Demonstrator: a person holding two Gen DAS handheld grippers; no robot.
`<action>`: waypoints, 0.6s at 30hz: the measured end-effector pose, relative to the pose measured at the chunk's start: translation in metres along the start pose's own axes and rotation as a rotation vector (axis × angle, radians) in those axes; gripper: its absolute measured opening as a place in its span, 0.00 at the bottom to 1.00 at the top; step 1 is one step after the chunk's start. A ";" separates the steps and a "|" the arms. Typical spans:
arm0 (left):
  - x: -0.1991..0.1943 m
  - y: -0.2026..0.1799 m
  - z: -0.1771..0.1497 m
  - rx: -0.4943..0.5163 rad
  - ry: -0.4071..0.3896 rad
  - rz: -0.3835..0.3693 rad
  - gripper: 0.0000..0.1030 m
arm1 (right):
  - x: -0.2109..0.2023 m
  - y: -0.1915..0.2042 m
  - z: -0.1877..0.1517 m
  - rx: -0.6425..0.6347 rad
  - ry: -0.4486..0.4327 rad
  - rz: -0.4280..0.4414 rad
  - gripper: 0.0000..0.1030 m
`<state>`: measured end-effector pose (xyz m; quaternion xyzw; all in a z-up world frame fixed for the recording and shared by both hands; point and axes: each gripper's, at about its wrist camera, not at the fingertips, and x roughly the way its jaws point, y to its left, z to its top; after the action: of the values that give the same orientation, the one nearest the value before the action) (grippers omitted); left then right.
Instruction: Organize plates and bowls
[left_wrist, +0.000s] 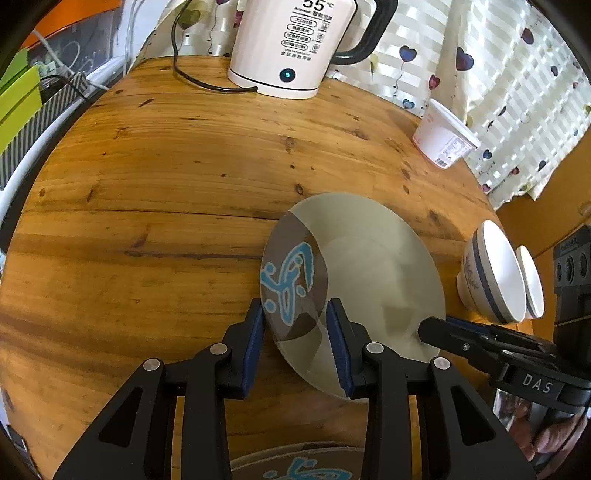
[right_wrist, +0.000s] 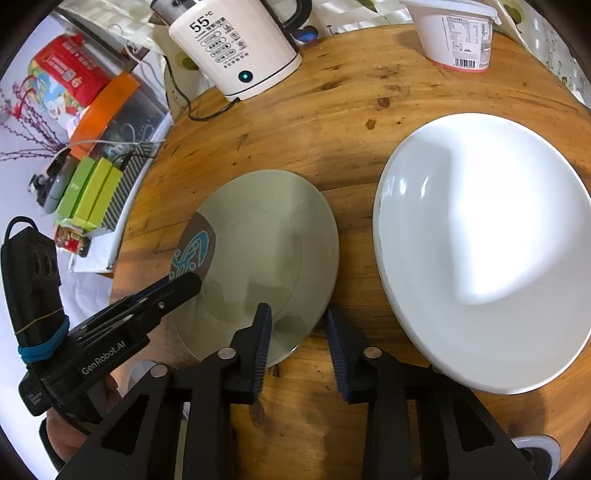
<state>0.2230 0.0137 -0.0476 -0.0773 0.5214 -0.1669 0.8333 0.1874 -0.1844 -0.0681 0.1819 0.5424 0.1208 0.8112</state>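
A grey-green plate with a brown patch and blue drawing lies on the round wooden table. My left gripper is open, its jaws straddling the plate's near-left rim. My right gripper is open and straddles the same plate's near-right rim. In the right wrist view a large white bowl sits right of the plate. Two white bowls with blue bands show at the right in the left wrist view. Another patterned plate peeks under my left gripper.
A white electric kettle with a black cord stands at the table's far edge. A white tub stands at the far right. Boxes and clutter sit beyond the table's left edge. A heart-print curtain hangs behind.
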 end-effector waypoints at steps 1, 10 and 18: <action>0.000 -0.001 0.000 0.003 0.000 0.002 0.34 | 0.000 0.000 0.000 0.000 0.002 0.000 0.27; -0.001 0.000 0.000 0.006 -0.004 0.009 0.34 | -0.002 0.002 0.000 -0.010 -0.007 -0.005 0.25; -0.009 0.000 -0.007 0.003 -0.013 0.018 0.34 | -0.006 0.005 0.000 -0.026 -0.023 0.007 0.25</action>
<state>0.2129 0.0167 -0.0431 -0.0725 0.5162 -0.1597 0.8383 0.1851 -0.1821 -0.0604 0.1748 0.5306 0.1287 0.8194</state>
